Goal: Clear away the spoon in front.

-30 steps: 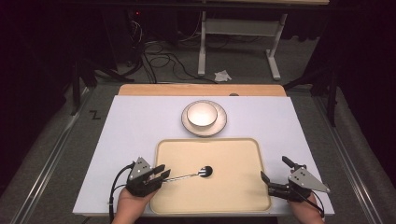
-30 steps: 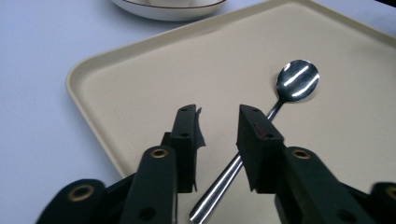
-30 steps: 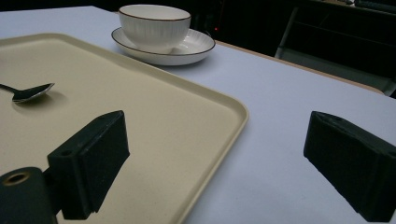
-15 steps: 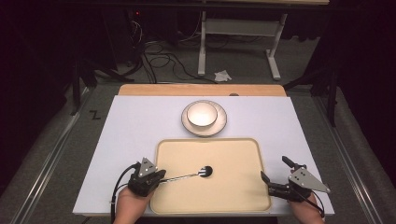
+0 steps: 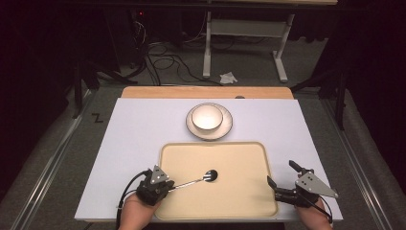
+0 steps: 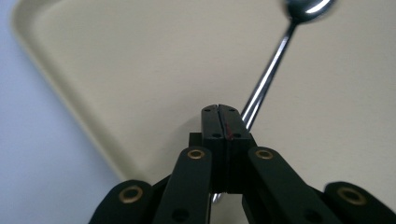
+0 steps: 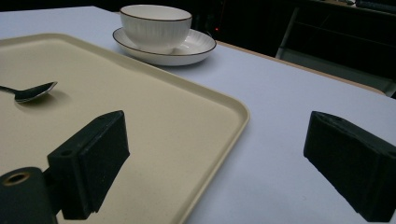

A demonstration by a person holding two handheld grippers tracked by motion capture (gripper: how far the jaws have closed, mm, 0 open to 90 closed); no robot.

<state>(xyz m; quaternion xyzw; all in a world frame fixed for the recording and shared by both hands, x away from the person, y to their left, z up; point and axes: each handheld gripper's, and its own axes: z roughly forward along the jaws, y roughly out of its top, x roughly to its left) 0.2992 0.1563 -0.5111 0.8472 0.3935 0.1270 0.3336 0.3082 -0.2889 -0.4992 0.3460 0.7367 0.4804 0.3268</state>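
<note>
I have the left hand-held gripper at the near left corner of the tray, over its left rim, with its jaws clenched on the handle end of a spoon. In the left gripper view the two jaws sit pressed flat together, and the spoon's shiny stem runs up and to the right from them toward its bowl at the top edge. From the high view the spoon lies toward the tray's middle, pointing right and slightly away from me, its bowl showing dark near the tray's centre. I cannot tell whether the bowl end touches the tray or sits just above it. My right hand-held gripper sits near the near right corner of the table, just beside the tray's right rim, and it is released: in the right gripper view its jaws stand wide apart, one over the tray's edge and the other over the bare white table, gripping nothing. That view also shows the spoon's bowl at the left, on or close to the tray. Beyond the tray's far rim, around the middle of the table, a white bowl with a dark rim line stands on a saucer, apart from the tray. My hands come in at the near edge.
</note>
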